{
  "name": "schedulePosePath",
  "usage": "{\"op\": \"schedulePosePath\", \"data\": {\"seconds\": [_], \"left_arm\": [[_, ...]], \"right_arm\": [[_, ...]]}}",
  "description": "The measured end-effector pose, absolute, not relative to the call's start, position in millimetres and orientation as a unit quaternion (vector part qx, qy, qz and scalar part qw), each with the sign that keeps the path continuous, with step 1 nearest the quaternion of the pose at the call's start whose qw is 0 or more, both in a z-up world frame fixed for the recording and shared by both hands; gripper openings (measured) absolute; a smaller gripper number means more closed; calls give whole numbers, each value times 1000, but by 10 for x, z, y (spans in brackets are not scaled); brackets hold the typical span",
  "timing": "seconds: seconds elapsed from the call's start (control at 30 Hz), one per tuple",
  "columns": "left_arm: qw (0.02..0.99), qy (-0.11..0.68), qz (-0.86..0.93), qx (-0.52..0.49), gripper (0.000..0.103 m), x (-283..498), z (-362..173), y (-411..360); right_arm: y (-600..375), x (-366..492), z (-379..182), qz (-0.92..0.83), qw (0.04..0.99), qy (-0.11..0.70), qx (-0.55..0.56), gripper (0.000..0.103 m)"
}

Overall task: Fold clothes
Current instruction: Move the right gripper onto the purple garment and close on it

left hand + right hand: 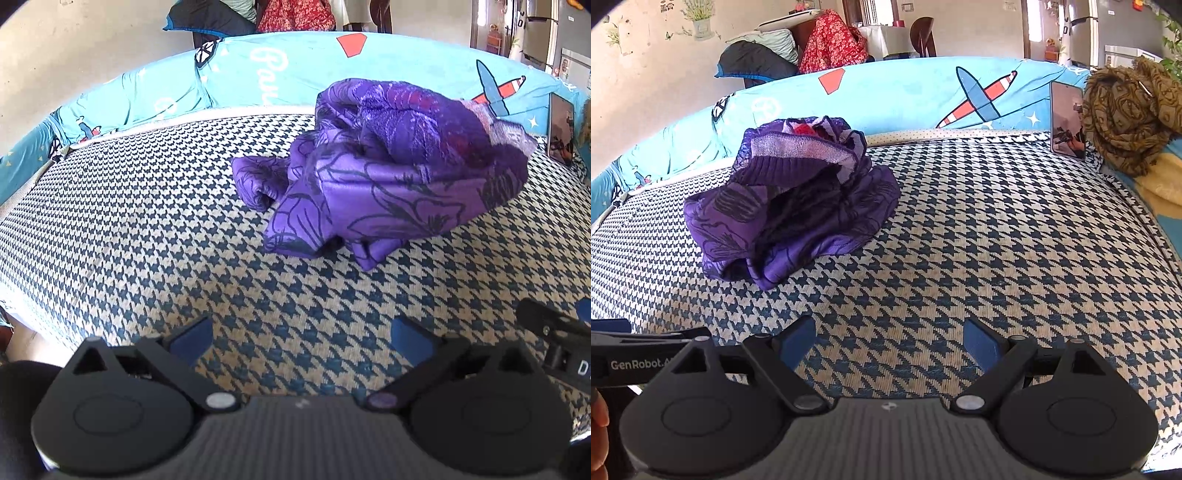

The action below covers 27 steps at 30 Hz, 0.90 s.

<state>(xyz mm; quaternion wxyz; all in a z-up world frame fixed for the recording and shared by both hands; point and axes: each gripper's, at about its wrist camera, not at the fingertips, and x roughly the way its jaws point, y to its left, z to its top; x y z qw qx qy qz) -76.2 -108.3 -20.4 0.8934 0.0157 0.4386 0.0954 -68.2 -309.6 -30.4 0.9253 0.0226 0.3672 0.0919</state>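
Observation:
A crumpled purple garment [384, 166] with dark flower outlines lies in a heap on the blue-and-cream houndstooth bed cover [147, 240]. In the right wrist view the same purple garment [790, 203] sits left of centre, with a knitted lilac part on top. My left gripper [301, 338] hovers over bare cover, well short of the heap, its blue pads wide apart and nothing between them. My right gripper [890, 343] is likewise open over the houndstooth cover [997, 240], to the right of the heap and apart from it.
A turquoise sheet with an aeroplane print [923, 92] rises behind the bed. A phone [1067, 120] leans upright at the back right, beside a brown patterned cloth bundle [1126, 110] and a yellow blanket [1160, 184]. The other gripper's black body [554, 332] shows at the right edge.

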Motion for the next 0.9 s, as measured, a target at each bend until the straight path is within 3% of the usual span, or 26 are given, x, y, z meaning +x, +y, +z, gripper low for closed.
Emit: {"op": "schedulePosePath", "data": {"seconds": [0.27,0.9], "left_arm": [[900,425,100,14,100,-527,-160,-1009],[908,391,146,37,103,487,-42,-691]], "right_arm": [[-2998,-467,-243,120,929,348,19,54],[-2525,447,-100,190,927,317,59,51]]}}
